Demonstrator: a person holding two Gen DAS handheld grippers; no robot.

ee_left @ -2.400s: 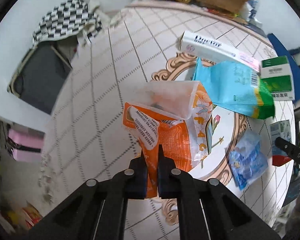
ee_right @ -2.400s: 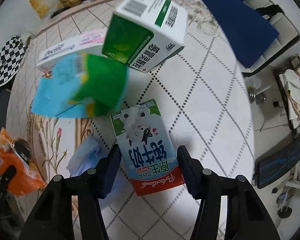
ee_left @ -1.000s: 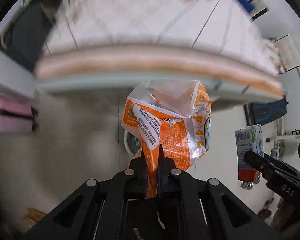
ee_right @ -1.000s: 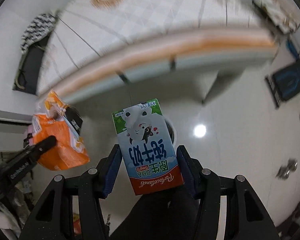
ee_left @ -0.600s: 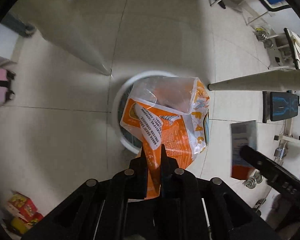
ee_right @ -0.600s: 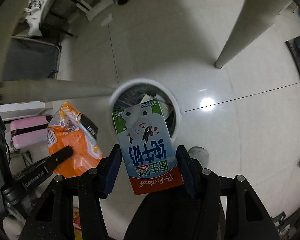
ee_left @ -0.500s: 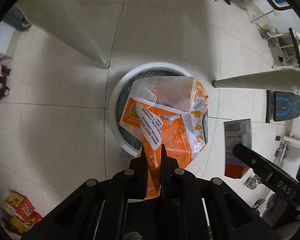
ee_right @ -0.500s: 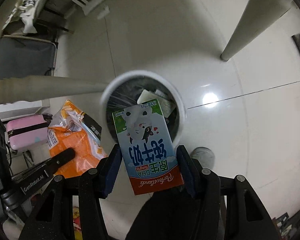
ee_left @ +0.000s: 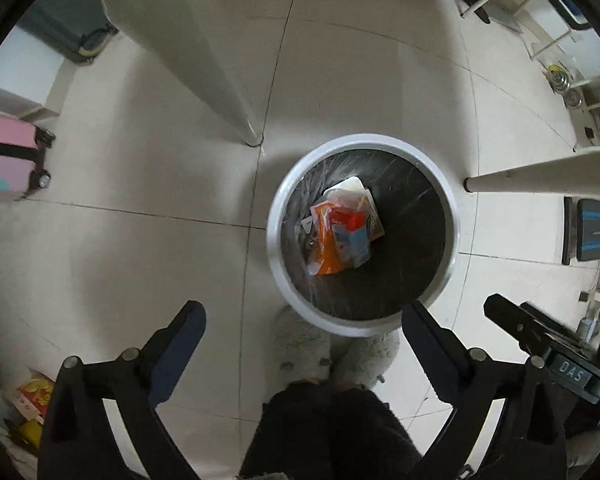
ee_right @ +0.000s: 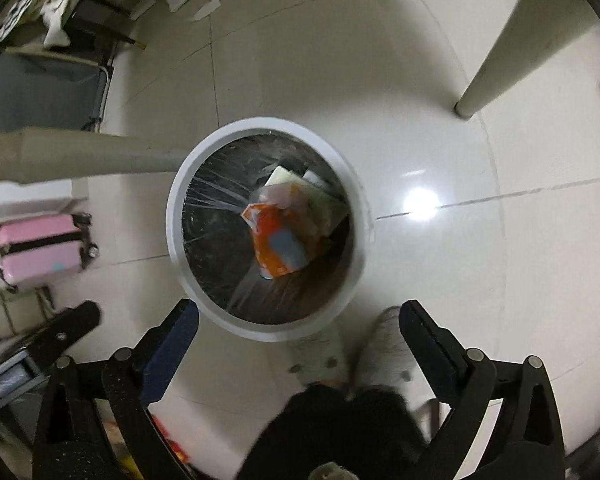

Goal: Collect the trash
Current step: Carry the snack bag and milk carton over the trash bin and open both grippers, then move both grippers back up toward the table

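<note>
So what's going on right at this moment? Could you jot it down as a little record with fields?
place: tiled floor, seen from above between table legs
bin: round white-rimmed trash bin with a dark liner
in the bin: orange snack bag, milk carton on top of it, pale packaging beneath
left claw: open, nothing between its fingers; it has just been opening
right claw: open, empty; also just been opening
person: dark trousers and pale fluffy slippers beside the bin
nearby: pink suitcase
</note>
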